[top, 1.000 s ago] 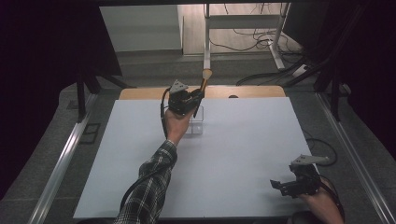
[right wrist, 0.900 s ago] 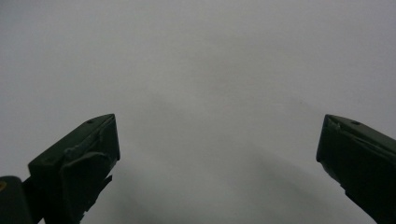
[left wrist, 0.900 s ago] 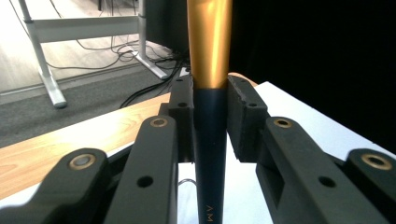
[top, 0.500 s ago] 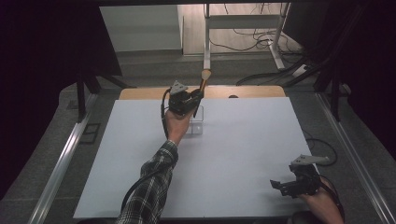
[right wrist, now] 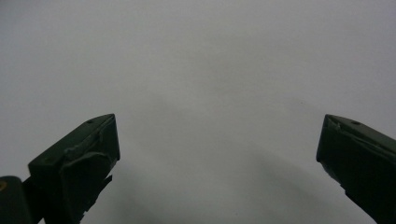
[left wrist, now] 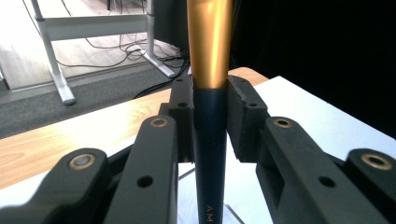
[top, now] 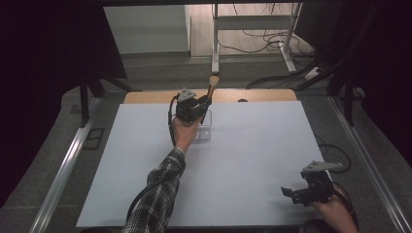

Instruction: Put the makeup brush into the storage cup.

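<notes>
A brush (top: 211,87) with a dark blue handle, gold ferrule and tan bristles stands nearly upright at the far middle of the white table (top: 252,160). My left gripper (top: 203,103) is shut on its handle. The left gripper view has the brush (left wrist: 210,70) clamped between both pads (left wrist: 245,112), the gold part rising above them. A small clear container (top: 204,131) sits on the table just under the left gripper. At the near right edge my right gripper (top: 291,193) is held low over the table. In its own view the right gripper (right wrist: 217,154) is open, with bare white surface between its jaws.
A strip of wooden tabletop (top: 262,95) runs along the far edge of the white sheet. Behind it stand a metal desk frame (top: 216,34) and loose cables (top: 272,80) on the floor. Metal rails (top: 63,170) flank the table on both sides.
</notes>
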`<state>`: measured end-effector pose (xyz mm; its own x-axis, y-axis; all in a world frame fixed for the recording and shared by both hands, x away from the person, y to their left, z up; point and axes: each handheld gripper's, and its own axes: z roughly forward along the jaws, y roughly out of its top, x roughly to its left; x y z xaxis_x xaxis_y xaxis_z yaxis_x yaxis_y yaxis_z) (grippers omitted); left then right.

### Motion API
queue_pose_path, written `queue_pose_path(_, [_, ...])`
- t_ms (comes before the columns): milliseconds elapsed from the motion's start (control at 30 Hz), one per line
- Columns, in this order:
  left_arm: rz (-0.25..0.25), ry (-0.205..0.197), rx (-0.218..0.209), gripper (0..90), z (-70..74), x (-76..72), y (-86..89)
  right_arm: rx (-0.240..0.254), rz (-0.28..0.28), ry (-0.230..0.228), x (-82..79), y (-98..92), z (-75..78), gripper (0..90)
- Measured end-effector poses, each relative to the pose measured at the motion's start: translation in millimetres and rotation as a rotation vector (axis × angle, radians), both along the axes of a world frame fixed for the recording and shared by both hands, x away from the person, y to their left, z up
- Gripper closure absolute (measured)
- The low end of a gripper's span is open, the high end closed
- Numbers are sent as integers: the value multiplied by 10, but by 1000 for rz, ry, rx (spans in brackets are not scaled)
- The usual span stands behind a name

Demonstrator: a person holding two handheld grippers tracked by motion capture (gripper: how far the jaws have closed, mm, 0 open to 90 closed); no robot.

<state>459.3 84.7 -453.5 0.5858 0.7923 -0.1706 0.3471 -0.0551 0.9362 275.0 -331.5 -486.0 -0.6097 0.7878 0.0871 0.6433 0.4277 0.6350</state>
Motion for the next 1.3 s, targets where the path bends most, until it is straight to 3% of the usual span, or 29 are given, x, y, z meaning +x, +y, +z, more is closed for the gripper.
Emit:
queue_pose_path(733, [16,5,32,738,-182,-48,-22,1,3,0,-1,5,-3,0])
queue_pose_path(1300, [28,5,53,736,-221,-96,-30,-3,5,2,0,13,-4,0])
